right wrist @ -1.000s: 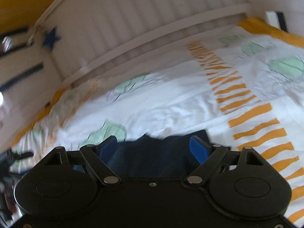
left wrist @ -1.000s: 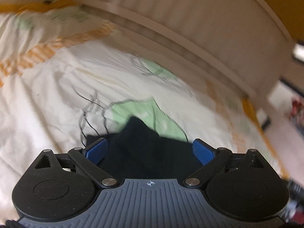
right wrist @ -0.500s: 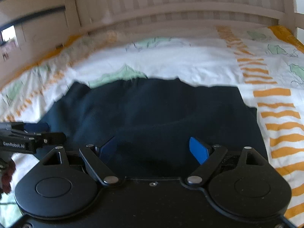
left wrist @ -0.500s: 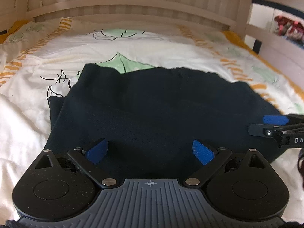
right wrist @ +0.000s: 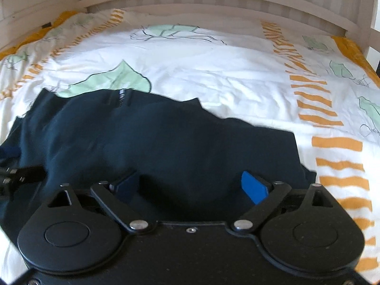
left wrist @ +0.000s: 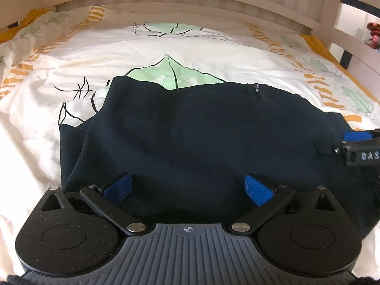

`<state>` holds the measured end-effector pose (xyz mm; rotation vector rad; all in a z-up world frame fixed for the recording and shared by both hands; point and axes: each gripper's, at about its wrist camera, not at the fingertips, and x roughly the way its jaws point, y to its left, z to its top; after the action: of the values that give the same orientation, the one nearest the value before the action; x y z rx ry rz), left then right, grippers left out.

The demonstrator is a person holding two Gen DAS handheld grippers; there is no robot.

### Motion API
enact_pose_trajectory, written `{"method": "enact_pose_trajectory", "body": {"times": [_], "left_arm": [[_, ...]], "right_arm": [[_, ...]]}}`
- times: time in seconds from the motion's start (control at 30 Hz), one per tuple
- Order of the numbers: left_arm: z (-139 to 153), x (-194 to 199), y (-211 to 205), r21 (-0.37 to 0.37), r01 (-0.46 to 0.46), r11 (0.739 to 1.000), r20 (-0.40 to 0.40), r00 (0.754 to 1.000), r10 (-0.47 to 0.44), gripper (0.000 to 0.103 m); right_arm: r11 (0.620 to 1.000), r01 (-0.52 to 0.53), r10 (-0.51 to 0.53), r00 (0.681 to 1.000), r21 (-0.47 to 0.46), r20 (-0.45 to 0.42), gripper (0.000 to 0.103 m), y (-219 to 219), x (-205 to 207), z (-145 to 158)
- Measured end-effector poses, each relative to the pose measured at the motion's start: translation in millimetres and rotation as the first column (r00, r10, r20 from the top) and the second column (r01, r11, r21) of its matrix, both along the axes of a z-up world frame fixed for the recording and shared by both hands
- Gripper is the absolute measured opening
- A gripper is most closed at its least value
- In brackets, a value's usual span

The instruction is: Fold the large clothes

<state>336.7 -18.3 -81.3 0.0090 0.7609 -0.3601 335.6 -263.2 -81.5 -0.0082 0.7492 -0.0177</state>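
Observation:
A dark navy garment (left wrist: 194, 133) lies folded flat on the bed; it also shows in the right wrist view (right wrist: 152, 137). My left gripper (left wrist: 187, 188) is open, its blue pads spread wide over the garment's near edge, holding nothing. My right gripper (right wrist: 191, 186) is open too, over the near right part of the garment. The right gripper's fingers (left wrist: 356, 136) show at the right edge of the left wrist view. The left gripper's dark fingers (right wrist: 21, 173) show at the left edge of the right wrist view.
The bed cover (left wrist: 166, 45) is white with green leaves and orange stripes; it also shows in the right wrist view (right wrist: 213, 61). A slatted wooden headboard (left wrist: 190, 0) stands at the far end, and a side rail (left wrist: 356, 47) runs along the right.
Both grippers have swung back from close over the cloth to a level view, then moved a little nearer the garment. Both stay open. The garment lies still.

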Motion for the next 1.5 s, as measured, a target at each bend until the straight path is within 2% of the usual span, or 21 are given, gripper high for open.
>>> {"method": "enact_pose_trajectory", "body": {"times": [0.2,0.3,0.4,0.5,0.6,0.77,1.0,1.1,1.27,1.5], "left_arm": [[-1,4,0,-0.005,-0.010,1.000,-0.005,1.000,0.009,0.103],[1,6,1,-0.017,-0.017,1.000,-0.010,1.000,0.017,0.103],[7,6,9,-0.074,-0.029,0.997,-0.007,1.000,0.029,0.103],[19,0,26,-0.138,-0.062,0.988,0.009,0.998,0.064,0.103],[32,-8,48,-0.157,-0.080,0.984,0.032,0.996,0.086,0.103],[35,-20,88,-0.172,-0.111,0.979,0.004,0.994,0.114,0.103],[10,-25,118,-0.175,-0.153,0.973,-0.105,0.985,0.136,0.103],[-4,-21,123,-0.193,-0.162,0.968,-0.156,0.979,0.133,0.103],[-8,-3,120,-0.215,-0.161,0.963,-0.158,0.979,0.128,0.103],[-16,27,94,-0.269,-0.059,0.961,-0.181,0.983,0.010,0.103]], "right_arm": [[1.000,0.005,-0.005,1.000,-0.027,-0.013,0.102,-1,20,-3],[1.000,-0.013,0.013,1.000,0.000,-0.002,0.102,-6,22,-5],[0.998,-0.006,0.002,0.999,0.061,0.054,0.102,-19,11,2],[0.986,0.019,-0.043,0.989,0.167,0.140,0.102,-39,-11,15],[0.962,0.033,-0.087,0.978,0.271,0.190,0.102,-65,-37,22],[0.937,0.073,-0.131,0.980,0.341,0.152,0.102,-102,-71,15],[0.921,0.086,-0.120,0.991,0.380,0.067,0.102,-124,-101,-11],[0.896,0.063,-0.085,0.996,0.439,0.031,0.102,-127,-104,-21],[0.882,0.033,-0.057,0.998,0.471,0.038,0.103,-126,-101,-30],[0.808,-0.067,0.027,0.997,0.586,0.077,0.103,-121,-79,-41]]}}
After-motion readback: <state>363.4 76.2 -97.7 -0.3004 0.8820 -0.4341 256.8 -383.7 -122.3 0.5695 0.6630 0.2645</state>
